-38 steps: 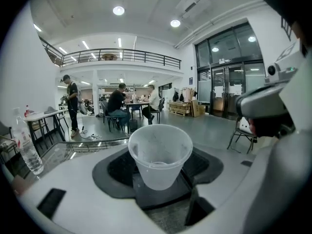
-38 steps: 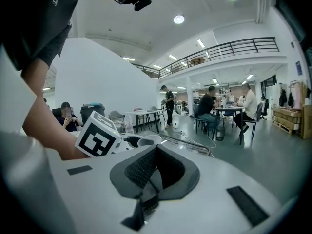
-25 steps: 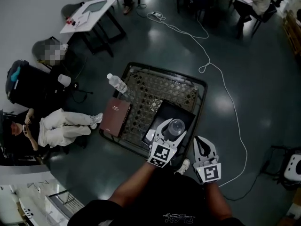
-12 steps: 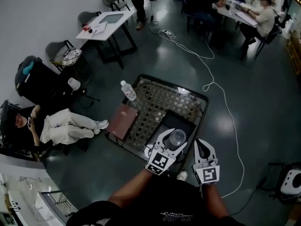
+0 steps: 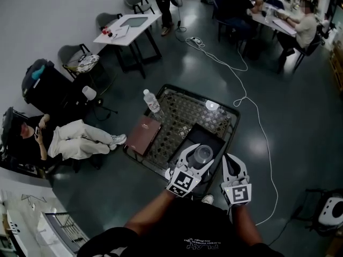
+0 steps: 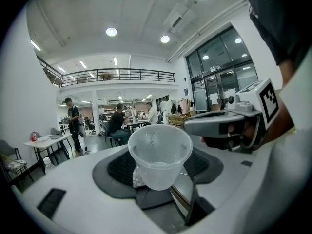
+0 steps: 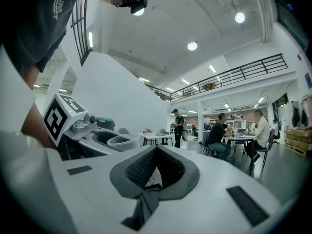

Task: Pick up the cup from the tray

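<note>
A clear plastic cup (image 5: 202, 153) hangs upright above the black tray (image 5: 210, 135), apart from it. My left gripper (image 5: 199, 156) is shut on the cup, one jaw on each side of its wall. The left gripper view shows the empty cup (image 6: 160, 152) held between the dark pads (image 6: 121, 165). Just to the right, at about the same height, my right gripper (image 5: 231, 164) is shut with nothing in it. In the right gripper view its jaws meet at the front (image 7: 155, 175), and the cup (image 7: 122, 141) shows at the left.
The tray lies on a low woven-top table (image 5: 177, 111) with a dark rim. A water bottle (image 5: 151, 101) and a brown book (image 5: 142, 134) sit at its left edge, a small white disc (image 5: 212, 105) at its far side. A white cable (image 5: 252, 106) snakes over the floor; a seated person (image 5: 69, 141) is to the left.
Both grippers have risen, and the cup has gone up with the left one, away from the tray. The table now looks smaller and farther below.
</note>
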Demonstrator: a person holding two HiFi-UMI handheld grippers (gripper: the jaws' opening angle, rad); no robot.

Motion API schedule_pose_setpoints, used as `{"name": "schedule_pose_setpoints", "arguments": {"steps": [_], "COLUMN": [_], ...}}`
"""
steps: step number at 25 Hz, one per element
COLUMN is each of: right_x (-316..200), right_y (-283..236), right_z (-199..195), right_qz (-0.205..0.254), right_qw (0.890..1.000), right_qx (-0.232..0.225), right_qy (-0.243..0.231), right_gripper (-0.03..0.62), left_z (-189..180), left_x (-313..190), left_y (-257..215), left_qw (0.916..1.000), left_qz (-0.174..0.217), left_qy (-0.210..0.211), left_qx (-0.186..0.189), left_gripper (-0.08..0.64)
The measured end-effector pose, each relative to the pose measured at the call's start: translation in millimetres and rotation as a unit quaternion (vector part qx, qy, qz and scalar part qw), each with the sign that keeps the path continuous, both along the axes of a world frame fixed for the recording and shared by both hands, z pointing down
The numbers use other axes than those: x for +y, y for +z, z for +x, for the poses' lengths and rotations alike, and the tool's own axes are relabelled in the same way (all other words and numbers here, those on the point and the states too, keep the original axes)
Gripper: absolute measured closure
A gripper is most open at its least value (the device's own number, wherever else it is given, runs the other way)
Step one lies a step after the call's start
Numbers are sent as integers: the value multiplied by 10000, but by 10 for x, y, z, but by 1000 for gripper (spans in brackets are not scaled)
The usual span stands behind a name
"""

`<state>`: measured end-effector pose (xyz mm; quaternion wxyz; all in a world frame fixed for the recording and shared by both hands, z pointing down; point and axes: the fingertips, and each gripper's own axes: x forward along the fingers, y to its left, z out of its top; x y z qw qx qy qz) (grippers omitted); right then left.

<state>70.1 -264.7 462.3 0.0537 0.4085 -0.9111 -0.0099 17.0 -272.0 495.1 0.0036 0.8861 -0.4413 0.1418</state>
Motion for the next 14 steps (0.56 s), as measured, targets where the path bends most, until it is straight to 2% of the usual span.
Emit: {"name": "schedule_pose_setpoints", "arguments": {"steps": [5, 14], "right_x": [22, 66], "right_y": [146, 150], "right_z": [24, 21], "right_qz": [76, 112], "right_qw": [9998, 9999], "right_qx": [-198, -70], "right_qy": [-45, -32], "right_gripper": [584, 584], "left_z": [-13, -47], "left_x": [44, 96], "left_y": [29, 57], "left_qw": [10000, 9999], "left_qz": [-15, -51], "left_qy": [-72, -131], "left_qx": [23, 16], "left_gripper": [264, 264]}}
